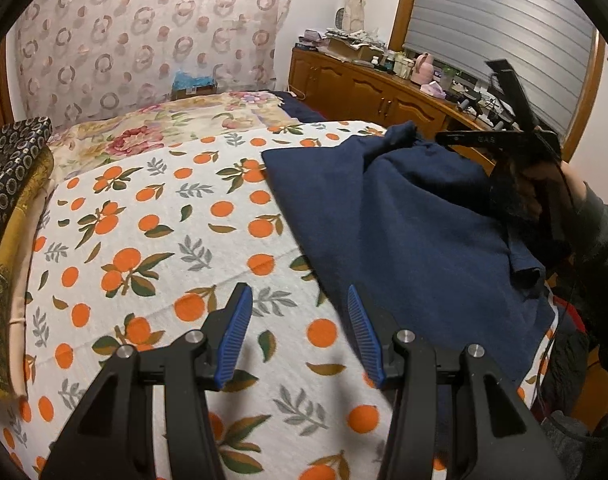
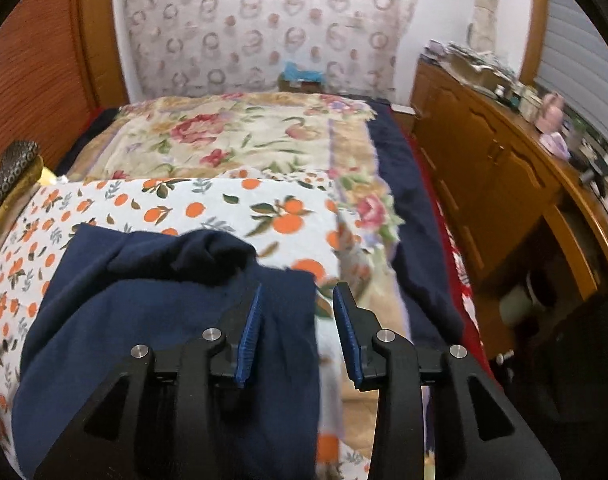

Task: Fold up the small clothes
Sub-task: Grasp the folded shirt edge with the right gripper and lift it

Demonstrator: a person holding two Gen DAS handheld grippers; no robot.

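Observation:
A navy blue garment (image 1: 404,220) lies partly folded and rumpled on the orange-print sheet (image 1: 164,240), toward the bed's right side. My left gripper (image 1: 298,300) hovers open over the bare sheet just left of the garment's near edge, with nothing between its blue pads. My right gripper (image 2: 298,292) stands open above the garment (image 2: 164,312), at its right edge. The cloth lies below the fingers and the pads do not press on it. In the left wrist view a person's hand (image 1: 532,192) holds that tool beyond the garment's bunched far end.
A floral blanket (image 2: 232,136) covers the far half of the bed. Folded patterned fabrics (image 1: 12,184) are stacked at the left edge. A wooden cabinet (image 2: 484,176) cluttered with small items runs along the right wall. A patterned curtain (image 1: 144,32) hangs behind.

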